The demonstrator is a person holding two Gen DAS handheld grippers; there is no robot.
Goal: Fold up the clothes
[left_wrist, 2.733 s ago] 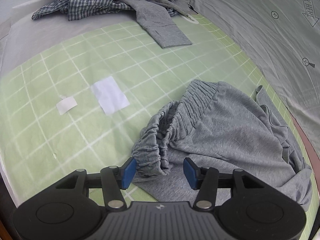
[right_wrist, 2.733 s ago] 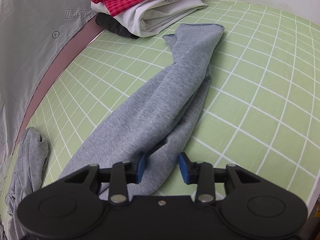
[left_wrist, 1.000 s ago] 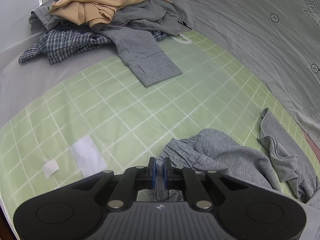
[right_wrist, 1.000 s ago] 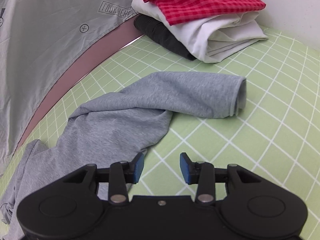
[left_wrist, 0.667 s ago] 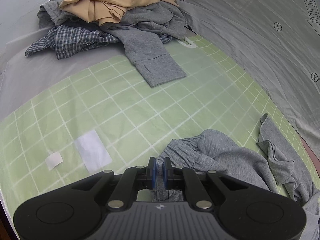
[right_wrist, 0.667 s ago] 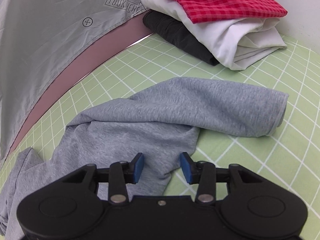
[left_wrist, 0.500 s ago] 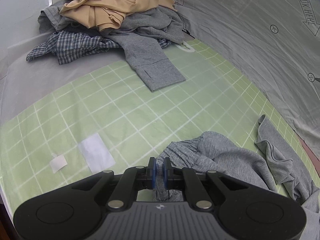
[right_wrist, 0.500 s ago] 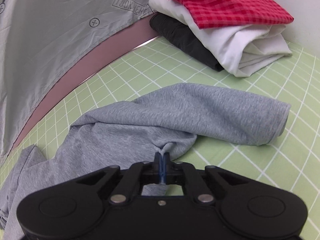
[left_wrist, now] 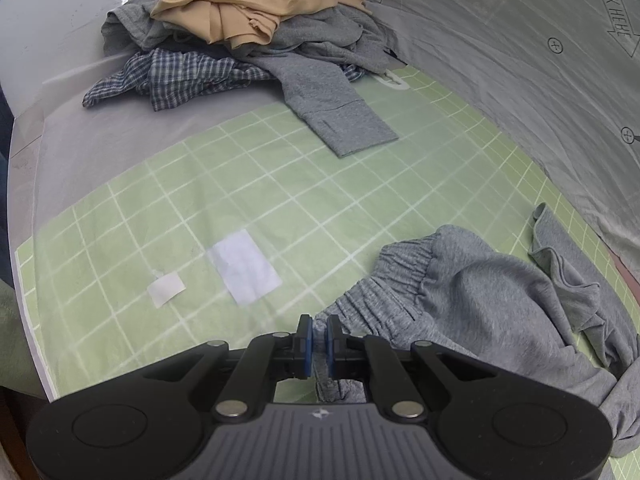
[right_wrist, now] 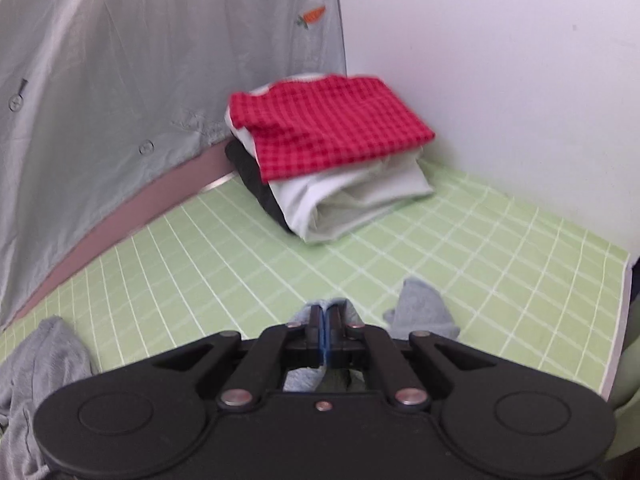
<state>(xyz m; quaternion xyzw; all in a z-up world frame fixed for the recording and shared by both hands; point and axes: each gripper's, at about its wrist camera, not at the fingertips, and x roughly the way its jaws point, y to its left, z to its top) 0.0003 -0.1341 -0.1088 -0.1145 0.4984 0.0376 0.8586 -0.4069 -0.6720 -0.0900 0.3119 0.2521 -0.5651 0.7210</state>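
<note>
Grey sweatpants [left_wrist: 480, 304] lie crumpled on the green grid mat [left_wrist: 280, 200], their elastic waistband toward the left. My left gripper [left_wrist: 318, 334] is shut on the waistband edge, with grey cloth pinched between its blue pads. In the right wrist view my right gripper [right_wrist: 323, 330] is shut on a fold of the same grey sweatpants [right_wrist: 424, 312], lifted off the mat [right_wrist: 500, 248]; one leg end hangs just right of the fingers. More of the grey fabric [right_wrist: 36, 364] trails at the lower left.
A heap of unfolded clothes [left_wrist: 248, 24], tan, grey and blue plaid, sits at the mat's far end, a grey sleeve [left_wrist: 340, 120] reaching onto it. Two white paper pieces [left_wrist: 244, 272] lie on the mat. A folded stack topped by red check [right_wrist: 328, 136] stands in the corner.
My right gripper went from open over the pant leg to shut on it, then rose and swung toward the folded stack. My left gripper closed on the waistband and keeps hold.
</note>
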